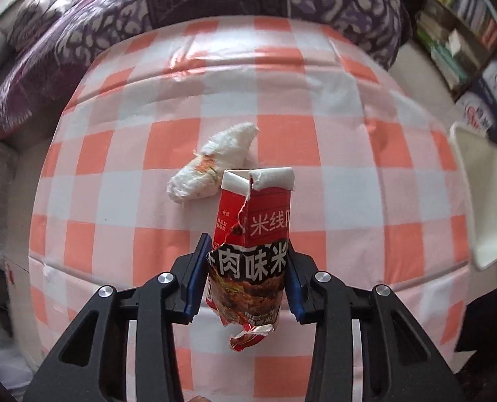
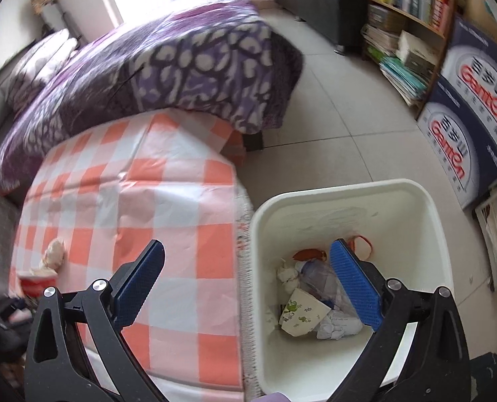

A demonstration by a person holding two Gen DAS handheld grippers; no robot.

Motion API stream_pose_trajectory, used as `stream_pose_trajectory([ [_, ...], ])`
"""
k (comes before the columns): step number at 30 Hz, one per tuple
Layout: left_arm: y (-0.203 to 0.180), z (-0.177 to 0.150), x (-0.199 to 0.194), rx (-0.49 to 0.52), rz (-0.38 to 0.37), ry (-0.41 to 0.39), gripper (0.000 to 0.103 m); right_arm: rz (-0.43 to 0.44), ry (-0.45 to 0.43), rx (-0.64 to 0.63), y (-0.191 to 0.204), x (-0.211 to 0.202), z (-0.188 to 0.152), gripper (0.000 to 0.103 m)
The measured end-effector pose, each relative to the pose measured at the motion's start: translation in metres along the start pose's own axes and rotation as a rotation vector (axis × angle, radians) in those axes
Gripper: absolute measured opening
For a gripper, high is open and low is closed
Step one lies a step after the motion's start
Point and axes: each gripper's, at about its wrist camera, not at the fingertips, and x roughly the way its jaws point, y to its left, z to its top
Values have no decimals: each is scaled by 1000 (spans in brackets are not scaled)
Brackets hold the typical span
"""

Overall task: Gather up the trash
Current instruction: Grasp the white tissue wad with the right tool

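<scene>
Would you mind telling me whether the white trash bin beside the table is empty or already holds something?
Not empty. The right wrist view looks down into the white bin, and crumpled tissue, a printed paper wrapper and other scraps cover its bottom.

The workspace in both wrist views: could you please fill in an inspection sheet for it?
Surface: checked orange-and-white cloth, creased.
Job's things: torn red food carton between the left gripper's pads; crumpled tissue lying on the cloth just behind it; white bin on the floor beside the cloth, already holding wrappers and wads of paper.
Clutter: nothing seen beyond the trash.
Grippers: left gripper shut on the carton; right gripper open, empty, straddling the bin's near rim.
Cables: nothing seen.
Surroundings: purple patterned blanket, bookshelf, printed boxes, tiled floor.
</scene>
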Motion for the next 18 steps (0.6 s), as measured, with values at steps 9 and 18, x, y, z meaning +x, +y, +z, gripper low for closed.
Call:
stream_pose_trajectory([
  [9, 93, -8, -101, -440, -99, -311, 40, 145, 150, -22, 116, 27, -22, 95],
  [18, 137, -26, -137, -676, -37, -394, 41, 140, 235, 160, 231, 67, -41, 95],
])
